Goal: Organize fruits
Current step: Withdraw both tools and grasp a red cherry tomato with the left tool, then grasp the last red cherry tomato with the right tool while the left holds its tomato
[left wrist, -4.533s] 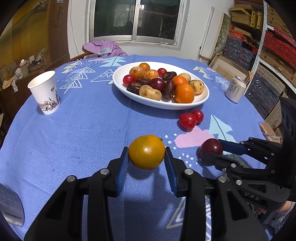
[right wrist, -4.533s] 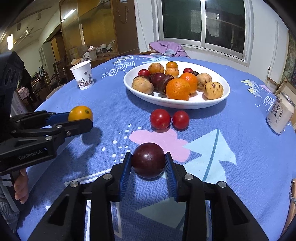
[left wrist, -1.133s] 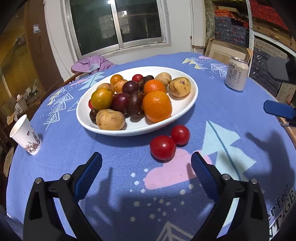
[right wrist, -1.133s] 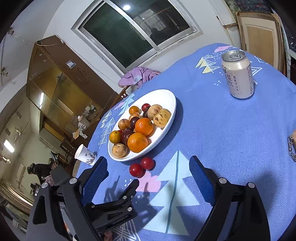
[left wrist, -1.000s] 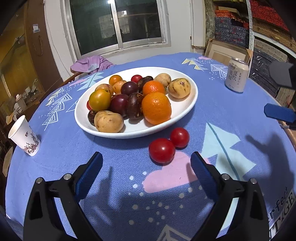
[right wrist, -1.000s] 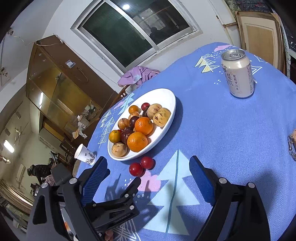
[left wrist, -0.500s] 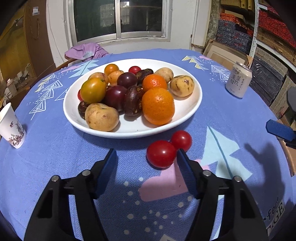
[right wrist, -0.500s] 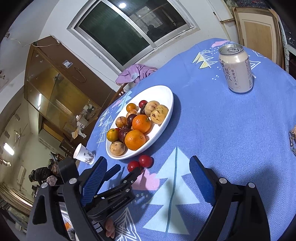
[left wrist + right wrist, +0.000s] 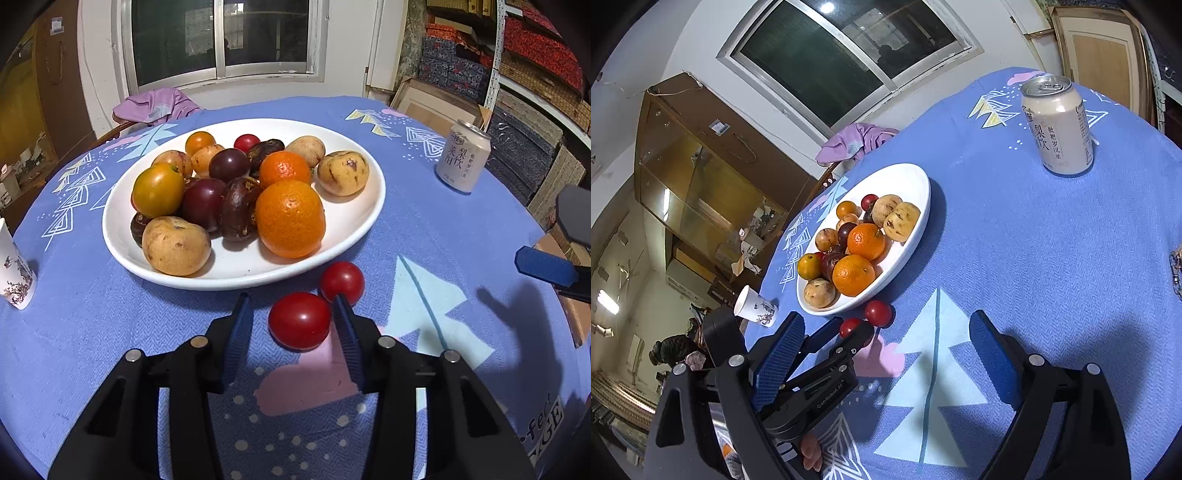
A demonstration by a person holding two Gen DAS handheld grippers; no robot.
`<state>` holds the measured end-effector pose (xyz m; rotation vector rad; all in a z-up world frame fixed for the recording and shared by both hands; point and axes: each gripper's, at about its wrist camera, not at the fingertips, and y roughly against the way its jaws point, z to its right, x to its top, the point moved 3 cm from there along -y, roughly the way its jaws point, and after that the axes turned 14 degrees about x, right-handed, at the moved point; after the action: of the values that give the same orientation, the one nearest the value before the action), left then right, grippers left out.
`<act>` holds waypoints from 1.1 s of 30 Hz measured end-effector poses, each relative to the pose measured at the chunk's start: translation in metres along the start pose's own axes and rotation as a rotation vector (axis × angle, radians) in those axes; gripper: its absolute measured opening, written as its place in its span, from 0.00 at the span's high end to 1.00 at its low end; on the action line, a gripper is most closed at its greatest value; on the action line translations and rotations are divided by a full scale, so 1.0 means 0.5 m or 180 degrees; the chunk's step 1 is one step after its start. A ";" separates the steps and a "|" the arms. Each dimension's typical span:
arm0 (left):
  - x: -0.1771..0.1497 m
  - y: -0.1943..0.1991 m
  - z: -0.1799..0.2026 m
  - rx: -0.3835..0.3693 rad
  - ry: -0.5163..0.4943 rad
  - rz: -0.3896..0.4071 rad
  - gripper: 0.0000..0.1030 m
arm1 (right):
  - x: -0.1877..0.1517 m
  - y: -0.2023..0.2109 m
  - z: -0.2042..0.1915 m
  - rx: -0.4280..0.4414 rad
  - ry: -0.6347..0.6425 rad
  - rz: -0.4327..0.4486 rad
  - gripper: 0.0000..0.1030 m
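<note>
A white oval plate holds oranges, plums, potatoes-like brown fruits and small tomatoes. Two red tomatoes lie on the blue cloth in front of it: a nearer one and a smaller one behind it. My left gripper is open around the nearer tomato, with a gap on its left side. It also shows in the right wrist view. My right gripper is open and empty, held high over the cloth at the right. Its blue pad shows at the right edge.
A drink can stands at the right of the plate, also in the right wrist view. A paper cup stands at the left edge. Boxes and shelves line the right wall. A purple cloth lies on a chair behind.
My left gripper moved forward and narrowed from wide open to closely bracketing the nearer tomato. The right gripper stayed open and drifted little.
</note>
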<state>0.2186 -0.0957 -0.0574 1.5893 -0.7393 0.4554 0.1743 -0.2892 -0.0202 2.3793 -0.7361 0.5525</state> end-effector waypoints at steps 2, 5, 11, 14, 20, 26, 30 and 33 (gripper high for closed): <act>0.000 0.000 0.001 -0.0017 -0.0007 -0.0005 0.61 | 0.000 0.000 0.001 -0.0006 -0.0001 -0.0001 0.11; -0.002 0.000 0.000 -0.0062 -0.0003 -0.0019 0.66 | 0.000 -0.001 0.003 -0.0021 -0.0016 -0.0010 0.11; -0.005 0.001 0.001 -0.0078 -0.0023 -0.0017 0.68 | 0.000 0.001 0.009 -0.0034 -0.0047 0.0002 0.11; -0.007 0.003 0.001 -0.0086 -0.0019 -0.0013 0.68 | 0.000 0.002 0.009 -0.0038 -0.0050 -0.0004 0.11; -0.021 0.036 -0.023 0.0025 -0.0034 0.0060 0.68 | -0.002 -0.005 0.006 -0.0043 0.0057 -0.0077 0.11; -0.057 0.121 -0.131 0.0201 0.0222 0.0194 0.68 | -0.027 -0.047 -0.025 -0.0098 0.0556 -0.0348 0.11; -0.072 0.137 -0.199 0.0197 0.0489 0.0184 0.68 | -0.046 -0.083 -0.042 -0.0162 0.0816 -0.0532 0.15; -0.068 0.140 -0.224 0.0154 0.0631 0.0201 0.68 | -0.048 -0.102 -0.042 -0.0177 0.0816 -0.0578 0.20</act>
<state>0.1600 0.0186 -0.0112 1.5428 -0.6324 0.6712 0.1830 -0.2323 -0.0379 2.2401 -0.4126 0.7312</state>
